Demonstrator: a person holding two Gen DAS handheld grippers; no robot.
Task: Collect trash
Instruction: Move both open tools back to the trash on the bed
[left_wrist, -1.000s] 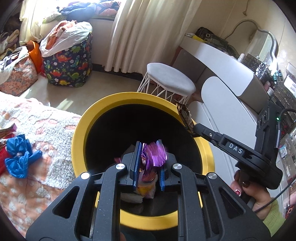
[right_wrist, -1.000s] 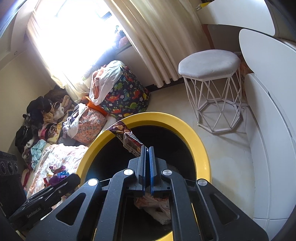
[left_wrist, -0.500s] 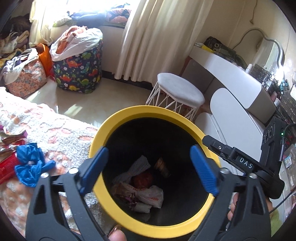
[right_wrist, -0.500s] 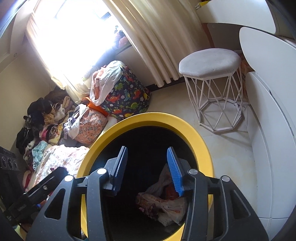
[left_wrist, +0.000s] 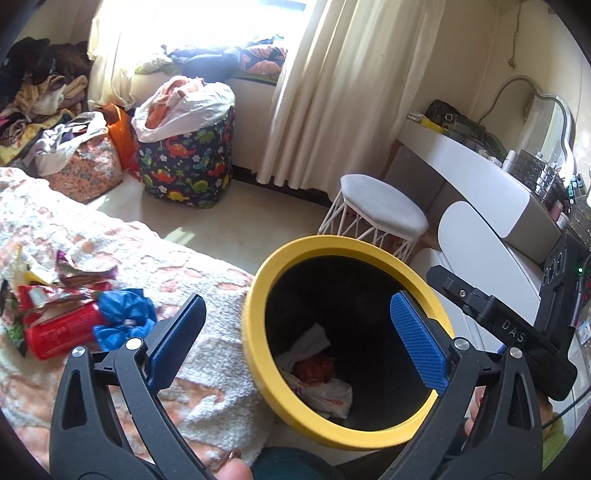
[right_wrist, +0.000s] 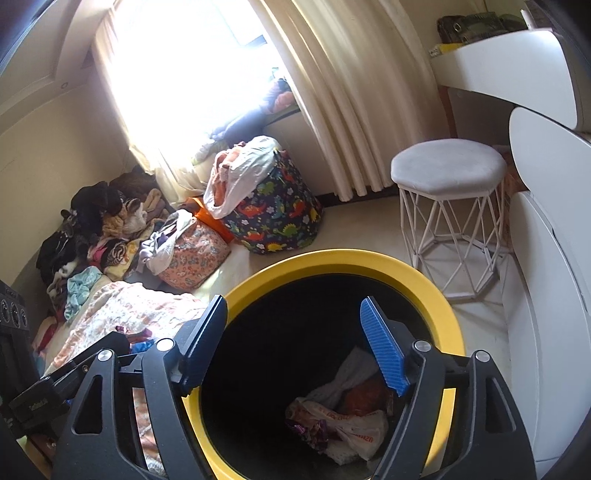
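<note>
A black bin with a yellow rim (left_wrist: 258, 295) (right_wrist: 436, 295) stands beside the bed. Wrappers and a white plastic bag (left_wrist: 325, 391) (right_wrist: 351, 424) lie at its bottom. My left gripper (left_wrist: 295, 328) is open and empty, above the bin's left rim and the bed edge. My right gripper (right_wrist: 295, 332) is open and empty over the bin's mouth. More trash lies on the bed to the left: a red can (left_wrist: 62, 332), a blue crumpled bag (left_wrist: 125, 317) and torn wrappers (left_wrist: 74, 277).
The bed has a pink and white blanket (left_wrist: 92, 236). A white wire stool (left_wrist: 380, 210) (right_wrist: 447, 170) stands behind the bin, a white dressing table (left_wrist: 480, 177) to the right. A dinosaur-print laundry bag (left_wrist: 184, 162) (right_wrist: 273, 218) and piles of clothes (right_wrist: 92, 229) are near the window.
Both grippers were shut on wrappers over the bin, then opened and let them fall in. The left gripper has since swung left toward the bed.
</note>
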